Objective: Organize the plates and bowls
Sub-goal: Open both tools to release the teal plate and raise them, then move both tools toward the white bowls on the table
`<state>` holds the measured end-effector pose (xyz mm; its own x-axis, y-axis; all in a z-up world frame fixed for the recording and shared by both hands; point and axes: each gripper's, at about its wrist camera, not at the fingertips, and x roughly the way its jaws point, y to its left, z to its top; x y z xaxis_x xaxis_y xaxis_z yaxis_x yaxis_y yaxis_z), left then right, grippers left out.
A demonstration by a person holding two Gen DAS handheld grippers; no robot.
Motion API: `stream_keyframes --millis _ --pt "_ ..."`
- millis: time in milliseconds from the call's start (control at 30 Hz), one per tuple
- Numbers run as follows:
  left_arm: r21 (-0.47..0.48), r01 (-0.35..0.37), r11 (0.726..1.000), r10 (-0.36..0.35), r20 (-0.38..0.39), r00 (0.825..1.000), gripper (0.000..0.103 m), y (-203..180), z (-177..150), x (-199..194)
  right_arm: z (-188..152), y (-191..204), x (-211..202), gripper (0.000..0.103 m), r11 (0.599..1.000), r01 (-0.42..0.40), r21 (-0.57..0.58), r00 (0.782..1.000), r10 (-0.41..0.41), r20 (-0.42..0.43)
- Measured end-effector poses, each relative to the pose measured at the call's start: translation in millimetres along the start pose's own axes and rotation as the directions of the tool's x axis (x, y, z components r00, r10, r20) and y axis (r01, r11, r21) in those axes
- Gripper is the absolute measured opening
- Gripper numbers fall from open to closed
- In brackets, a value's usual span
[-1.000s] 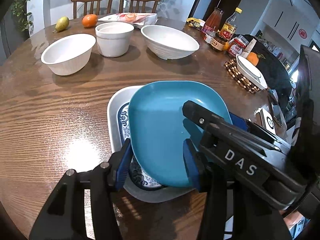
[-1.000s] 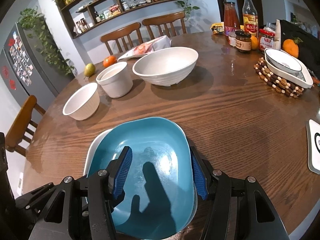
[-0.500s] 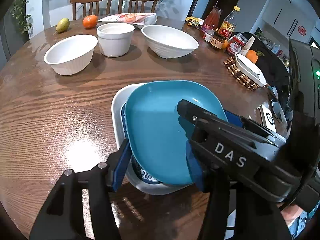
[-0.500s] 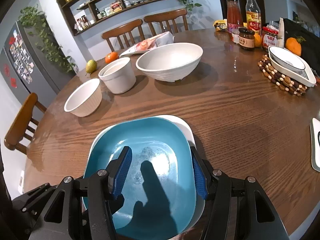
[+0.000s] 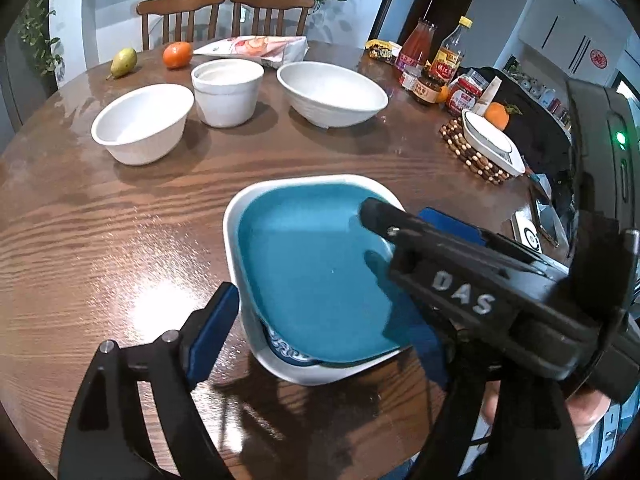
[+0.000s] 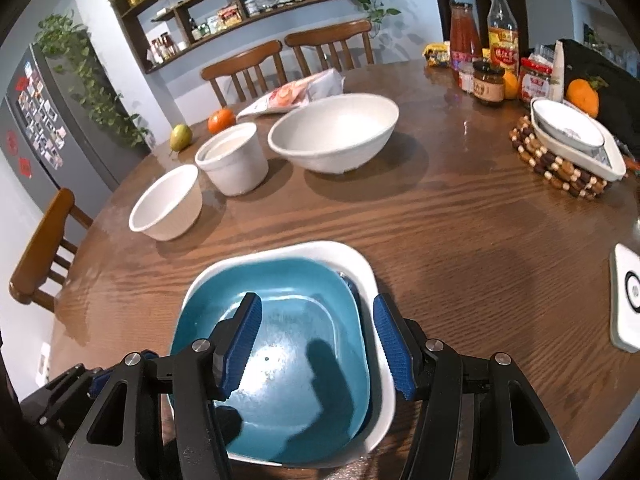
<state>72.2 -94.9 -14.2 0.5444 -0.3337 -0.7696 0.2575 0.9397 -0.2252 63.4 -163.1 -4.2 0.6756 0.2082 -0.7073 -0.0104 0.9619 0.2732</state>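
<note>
Left wrist view: the left tool (image 5: pixel 320 328), jaws just widened, straddles the blue plate (image 5: pixel 312 272) without pressing it. That plate sits nested in the white dish (image 5: pixel 240 208) at six o'clock on the surface (image 5: pixel 120 240). The right tool (image 6: pixel 316 336) hangs part-open over the plate, gripping nothing. Three white bowls (image 6: pixel 332 136) stand toward twelve o'clock.

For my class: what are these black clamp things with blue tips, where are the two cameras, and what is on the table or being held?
They are hand-held two-finger grippers, one in each of a person's hands, each with a wide-angle camera looking along its fingers. One picture comes from the left gripper, the other from the right gripper. On the wooden table a teal plate lies in a white dish. Further back stand three white bowls, with fruit and jars. The left jaws have just been opening and stand apart around the stack; the right jaws hover open. Nothing is held.
</note>
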Motion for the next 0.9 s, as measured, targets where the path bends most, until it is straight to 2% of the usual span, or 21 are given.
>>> stream_keyframes --millis 67,133,267,400,433,500,600,733,833,900 --pt "-0.005 -0.006 1.0 0.006 0.027 1.0 0.081 6 8 -11 6 -1 -10 0.061 1.0 -0.005 -0.001 1.0 0.005 0.024" --pt "-0.011 -0.021 1.0 0.022 0.067 0.997 0.081 12 17 -25 14 -3 -23 0.067 1.0 -0.026 0.004 0.998 0.026 0.059" --pt "-0.059 -0.029 0.998 0.039 0.17 0.985 0.083 30 38 -61 33 1 -50 0.074 0.999 -0.045 -0.02 0.989 0.047 0.138" --pt "-0.096 -0.033 0.995 0.055 0.243 0.968 0.083 44 59 -91 58 11 -79 0.077 0.992 -0.113 -0.048 0.973 0.121 0.198" --pt "-0.104 -0.031 0.994 0.057 0.261 0.964 0.084 46 64 -98 64 15 -86 0.082 0.989 -0.135 -0.058 0.967 0.144 0.21" --pt "-0.122 -0.009 0.992 0.047 0.312 0.949 0.092 51 76 -115 78 23 -100 0.09 0.979 -0.192 -0.074 0.949 0.204 0.241" --pt "-0.144 0.06 0.988 0.003 0.401 0.916 0.097 56 94 -138 100 39 -119 0.091 0.954 -0.275 -0.116 0.913 0.297 0.278" --pt "-0.173 0.13 0.976 -0.034 0.469 0.882 0.102 66 112 -152 125 63 -129 0.094 0.915 -0.356 -0.188 0.865 0.399 0.304" --pt "-0.191 0.138 0.972 -0.026 0.495 0.868 0.102 78 122 -147 144 74 -124 0.094 0.871 -0.44 -0.219 0.818 0.489 0.302" --pt "-0.219 0.106 0.97 0.022 0.51 0.86 0.102 91 125 -139 155 75 -114 0.095 0.845 -0.482 -0.233 0.787 0.534 0.307"
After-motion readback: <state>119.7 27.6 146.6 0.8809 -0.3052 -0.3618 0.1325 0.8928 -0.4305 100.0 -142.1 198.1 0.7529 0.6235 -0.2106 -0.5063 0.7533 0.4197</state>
